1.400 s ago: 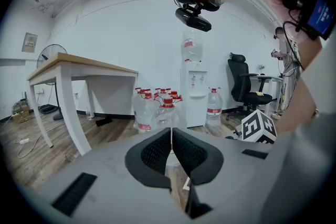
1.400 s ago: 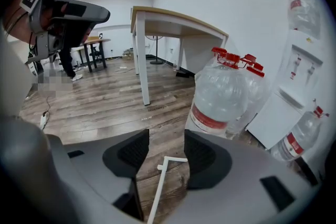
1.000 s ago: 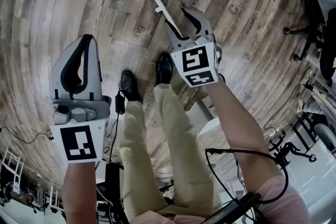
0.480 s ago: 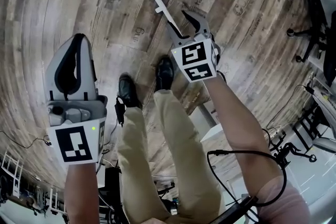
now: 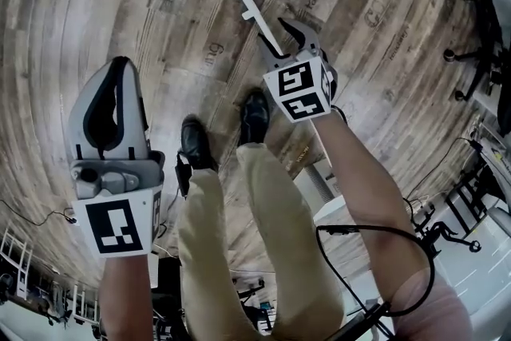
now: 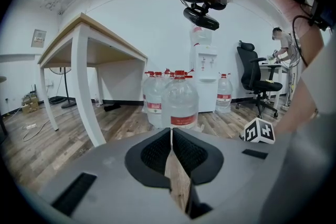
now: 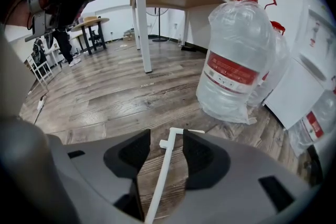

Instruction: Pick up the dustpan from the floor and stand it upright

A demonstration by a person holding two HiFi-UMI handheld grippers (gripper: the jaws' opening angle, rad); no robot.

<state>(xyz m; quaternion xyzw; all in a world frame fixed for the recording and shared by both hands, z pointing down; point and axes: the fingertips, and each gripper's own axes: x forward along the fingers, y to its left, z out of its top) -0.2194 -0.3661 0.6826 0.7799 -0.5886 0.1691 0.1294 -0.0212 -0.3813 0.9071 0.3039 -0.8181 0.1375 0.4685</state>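
The dustpan's thin white handle (image 5: 257, 12) with a T-shaped end runs out past my right gripper (image 5: 279, 36) over the wooden floor. In the right gripper view the handle (image 7: 160, 176) passes between the jaws of the right gripper (image 7: 166, 139), which stand open with a gap on both sides. The pan itself is hidden; a pale ribbed thing (image 5: 311, 184) beside the right forearm may be part of it, I cannot tell. My left gripper (image 5: 124, 66) hangs off to the left, shut and empty, its pads meeting (image 6: 171, 134).
Large water bottles (image 7: 236, 65) (image 6: 180, 99) stand on the floor close ahead. A white-legged table (image 7: 142, 23) (image 6: 84, 86), a water dispenser (image 6: 205, 68) and an office chair (image 6: 254, 78) stand around. The person's shoes (image 5: 196, 138) are just behind the grippers.
The left gripper has drifted slightly down in the head view. The handle has stayed between the right jaws.
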